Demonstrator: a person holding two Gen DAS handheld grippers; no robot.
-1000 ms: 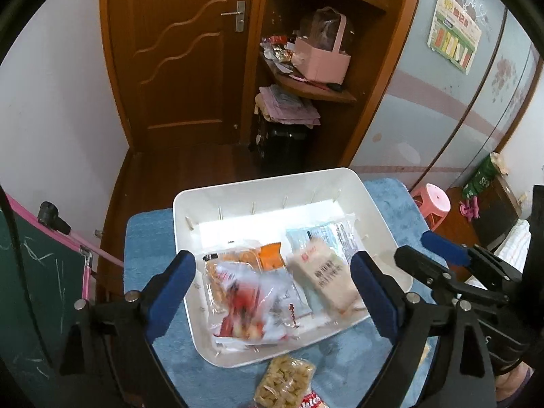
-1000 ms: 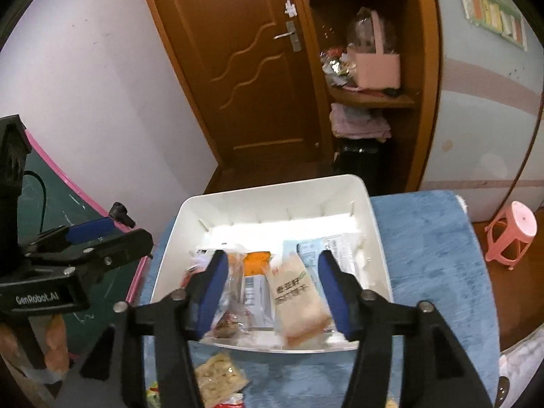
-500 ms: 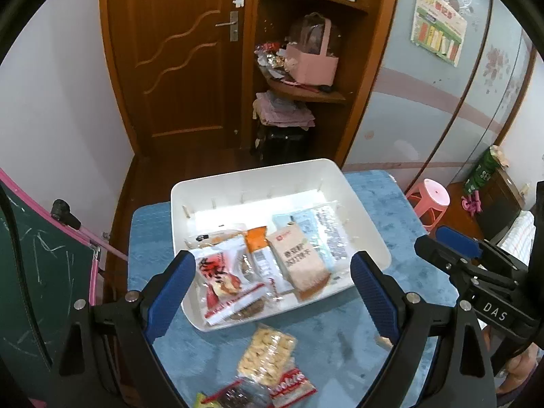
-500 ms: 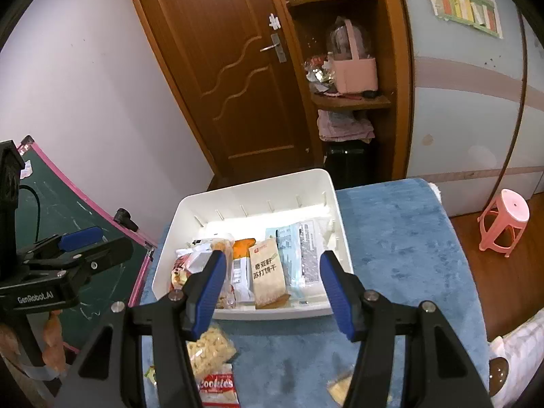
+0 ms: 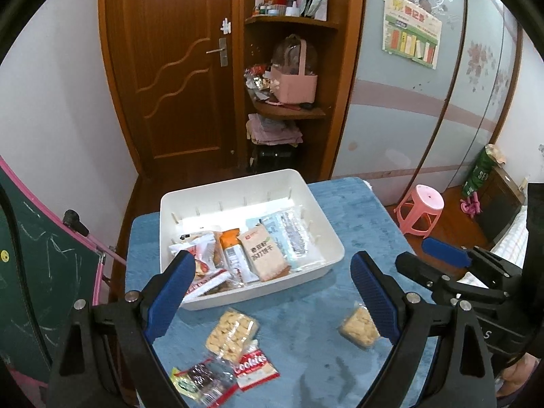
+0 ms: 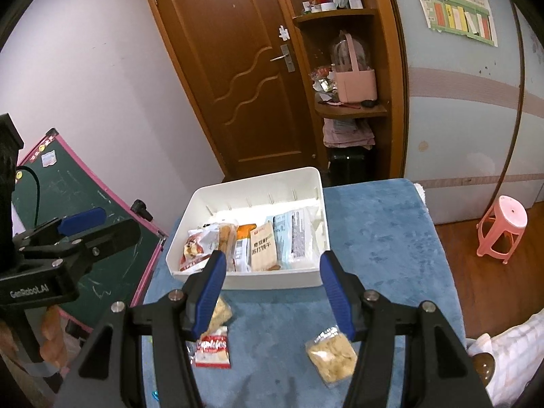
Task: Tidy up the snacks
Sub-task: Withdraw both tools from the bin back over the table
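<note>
A white tray point(image 5: 333, 238) point(image 6: 316, 183) sits on the blue-covered table and holds several snack packets, among them a tan cracker pack point(image 5: 263, 253) point(image 6: 263, 250). Loose on the cloth in front lie a clear cracker bag point(image 5: 233, 335), a red "Cookies" packet point(image 5: 255, 367) point(image 6: 212, 348), a dark packet point(image 5: 207, 382) and a small cracker bag point(image 5: 360, 329) point(image 6: 331, 357). My left gripper point(image 5: 272, 295) is open and empty, raised above the loose packets. My right gripper point(image 6: 272, 289) is open and empty, above the tray's near edge.
The blue cloth point(image 5: 367, 224) point(image 6: 380, 224) covers the small table. A green chalkboard point(image 5: 30, 272) point(image 6: 85, 238) leans at the left. A pink stool point(image 5: 421, 210) point(image 6: 501, 227) stands on the floor at the right. A wooden door and corner shelves lie behind.
Both grippers have pulled back and up from the tray. The loose packets on the cloth in front have come into view. Both stay open and empty.
</note>
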